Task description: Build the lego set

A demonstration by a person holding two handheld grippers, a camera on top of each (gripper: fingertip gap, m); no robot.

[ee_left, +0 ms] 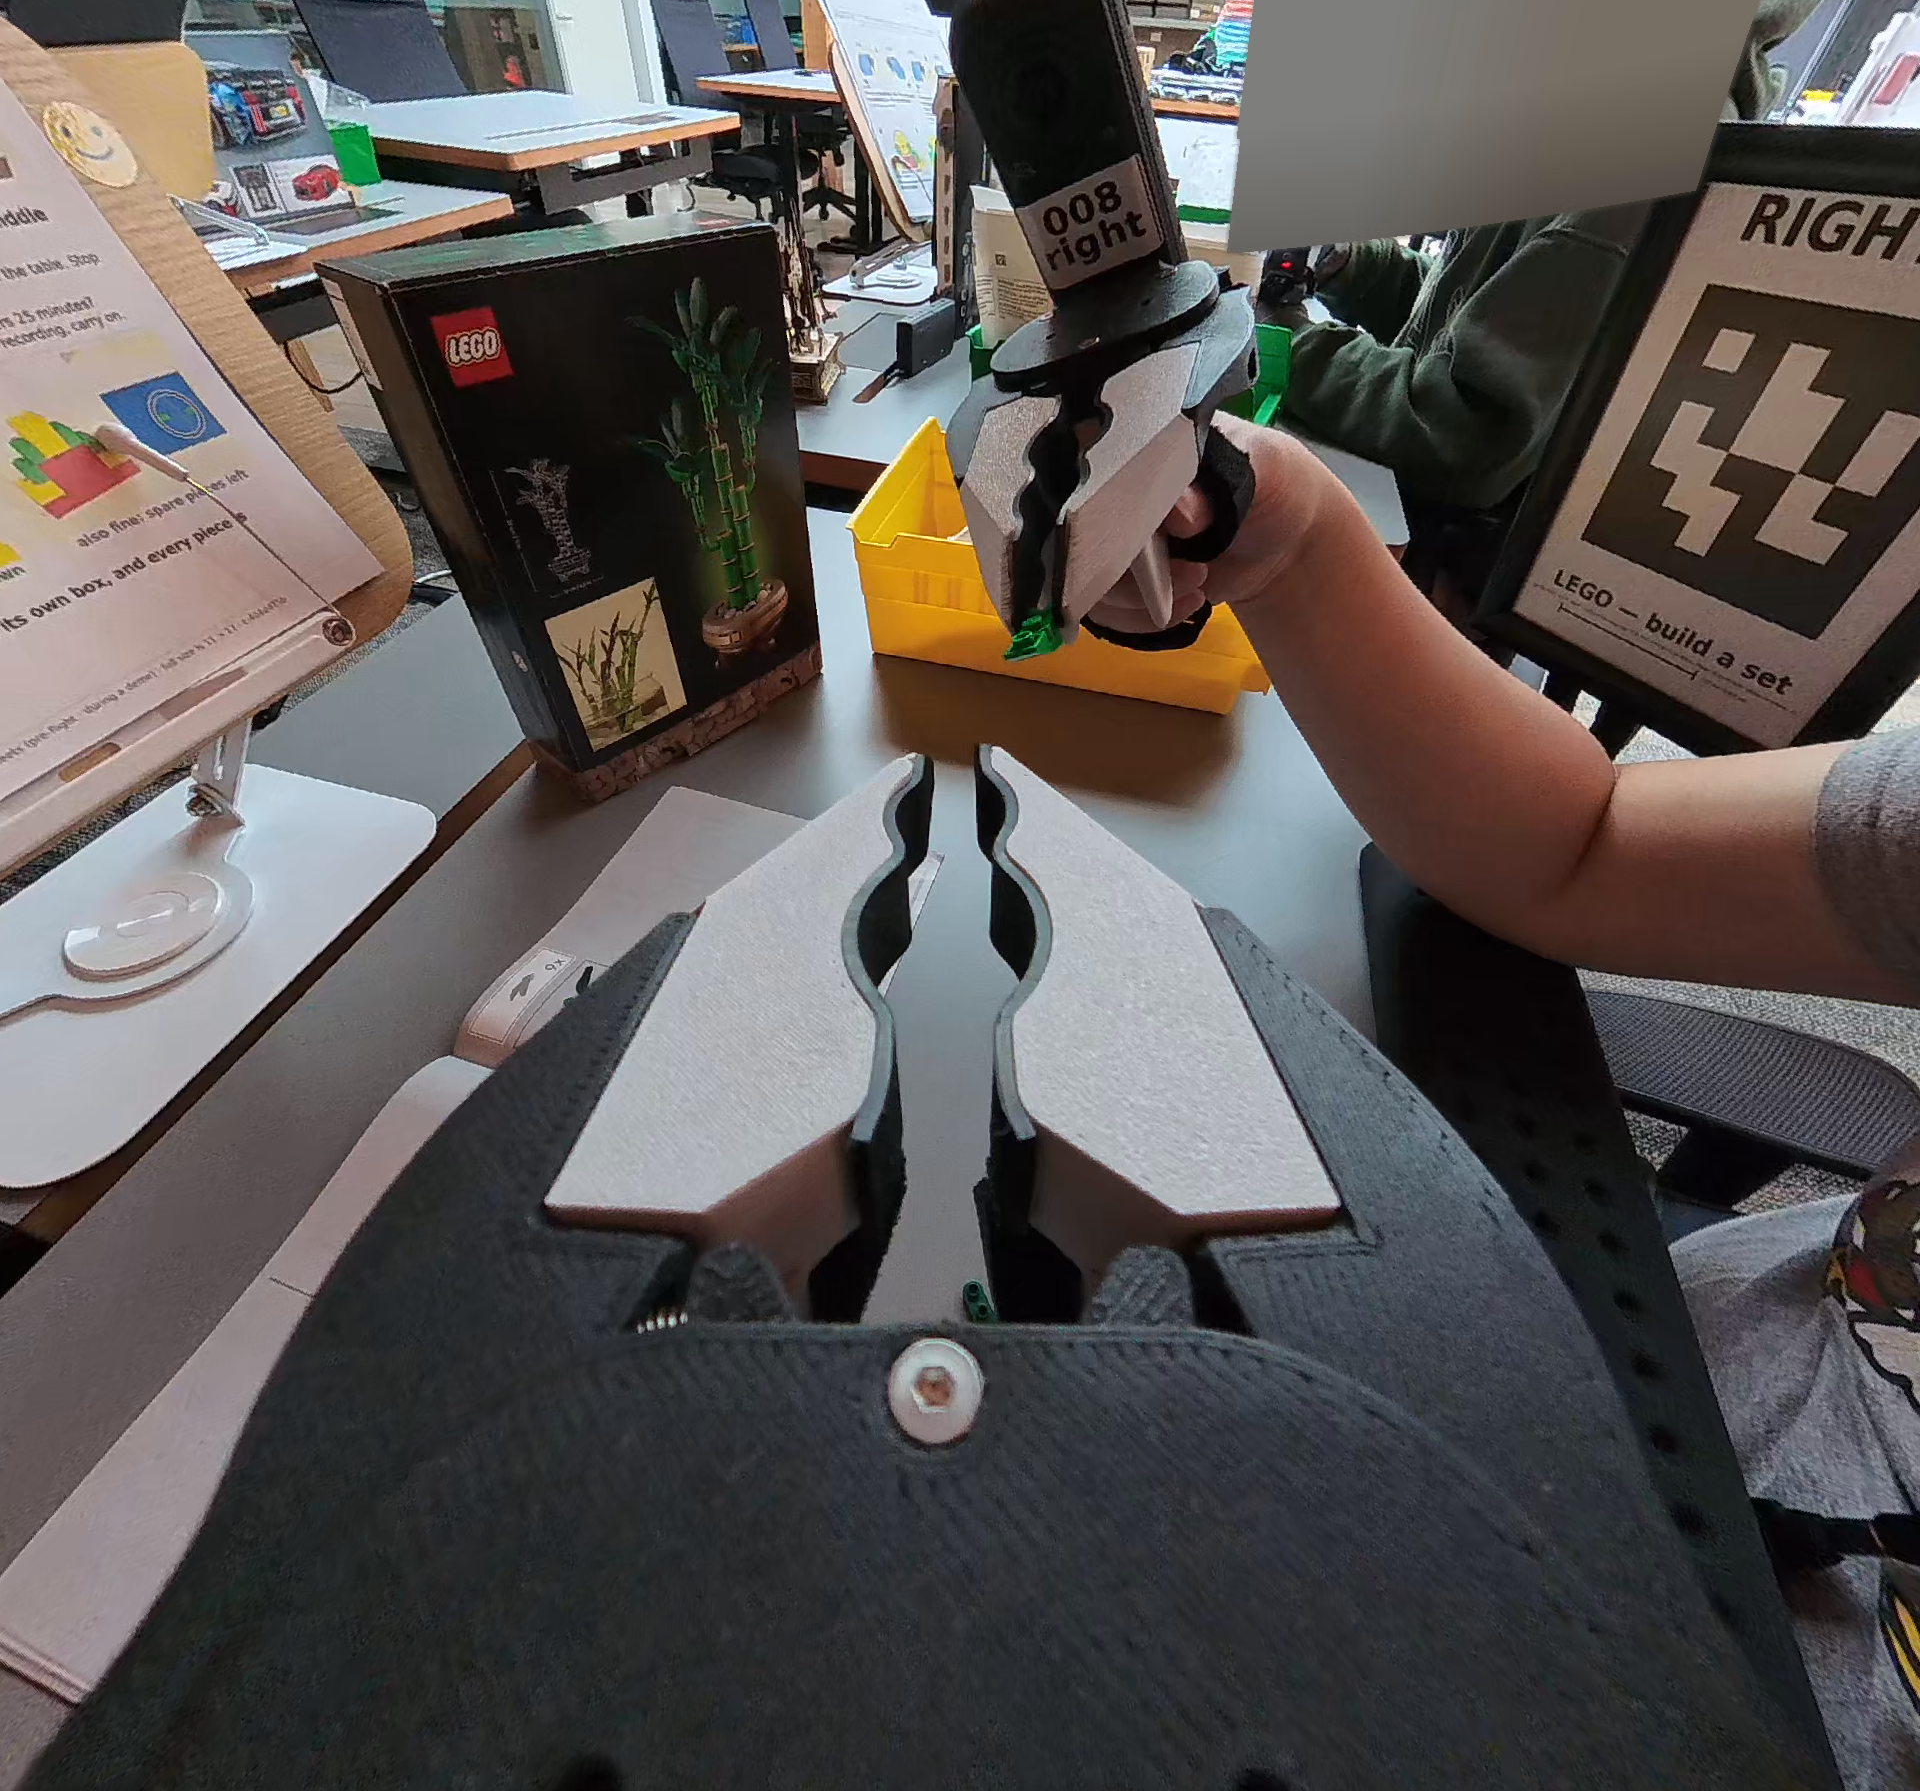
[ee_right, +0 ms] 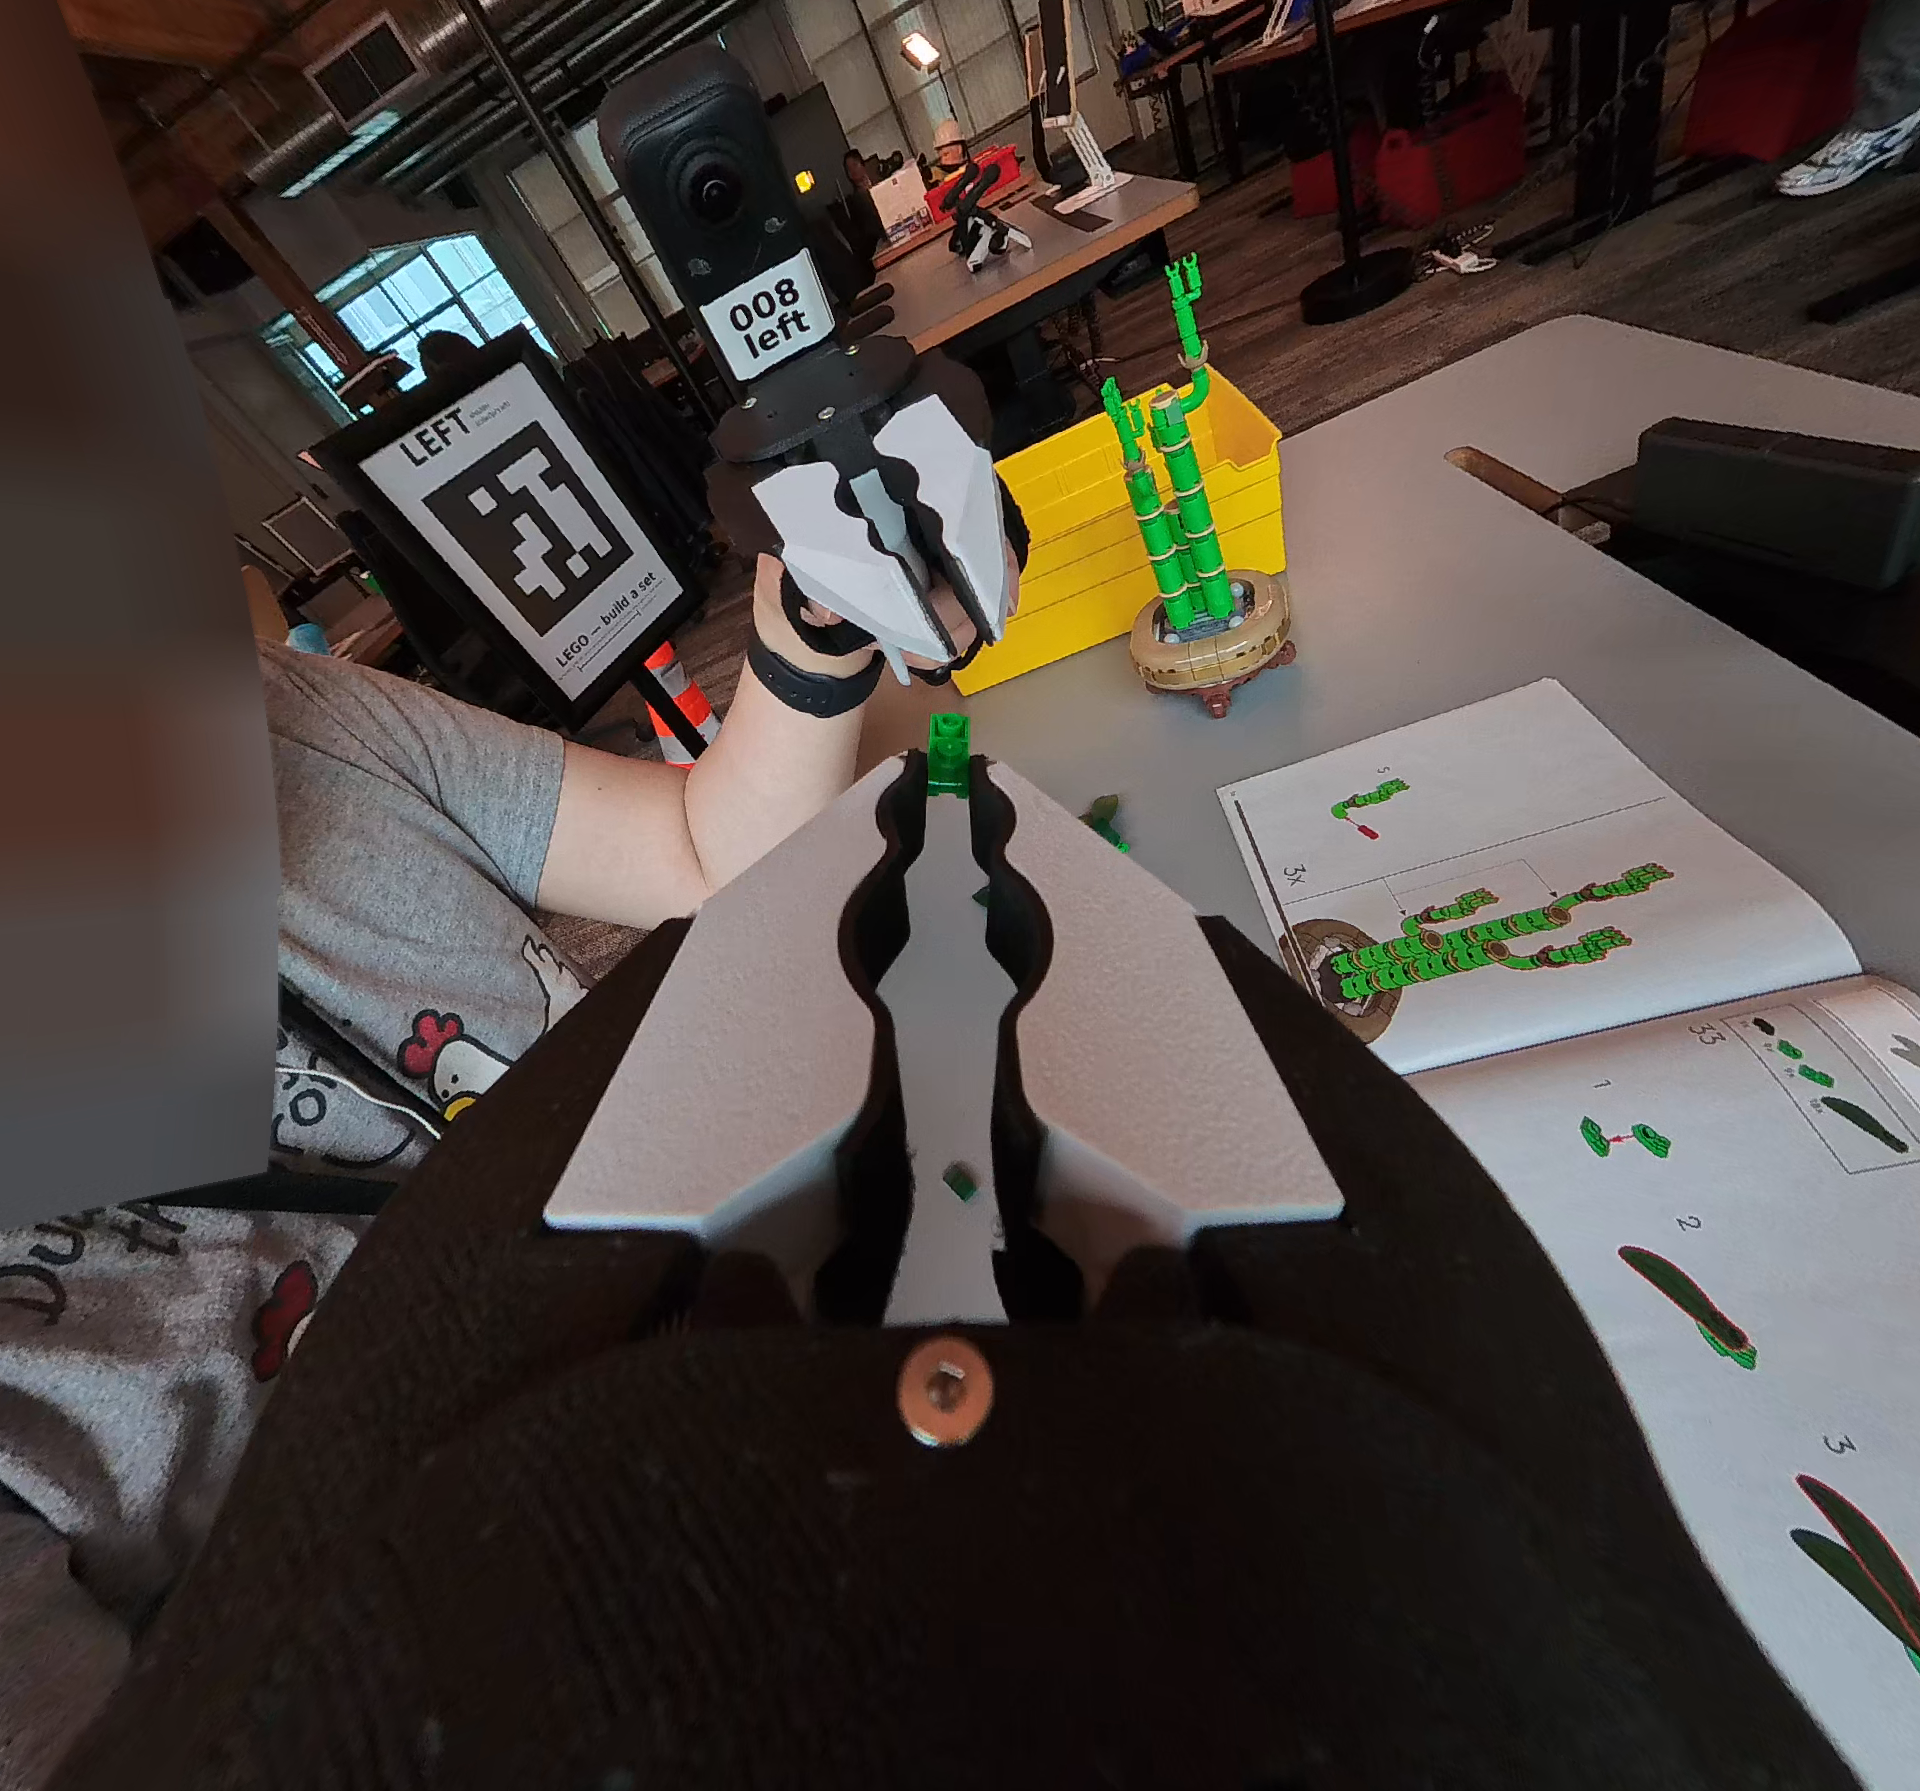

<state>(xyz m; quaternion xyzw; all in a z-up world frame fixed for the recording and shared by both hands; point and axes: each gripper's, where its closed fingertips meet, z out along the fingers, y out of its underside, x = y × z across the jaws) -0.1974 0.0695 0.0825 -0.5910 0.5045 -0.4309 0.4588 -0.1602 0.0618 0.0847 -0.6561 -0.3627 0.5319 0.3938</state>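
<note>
My right gripper (ee_right: 948, 777) is shut on a small green lego piece (ee_right: 948, 754), which sticks out past the fingertips. It is held in the air above the grey table (ee_right: 1455, 536). In the left wrist view the right gripper (ee_left: 1039, 621) points down with the green piece (ee_left: 1032, 642) at its tip, in front of the yellow bin (ee_left: 925, 588). My left gripper (ee_left: 954, 765) is narrowly open and empty; it also shows in the right wrist view (ee_right: 966, 645), raised. The partly built green bamboo model (ee_right: 1179, 515) stands upright in its tan pot (ee_right: 1210, 645) beside the yellow bin (ee_right: 1070, 536).
An open instruction booklet (ee_right: 1507, 868) lies at the right. Loose green pieces (ee_right: 1107, 819) lie on the table. The lego box (ee_left: 603, 494) stands at the left, with a paper stand (ee_left: 135, 494) beside it. Marker signs (ee_left: 1766, 453) (ee_right: 530, 526) stand at either side. Left tips to right tips: about 5 cm.
</note>
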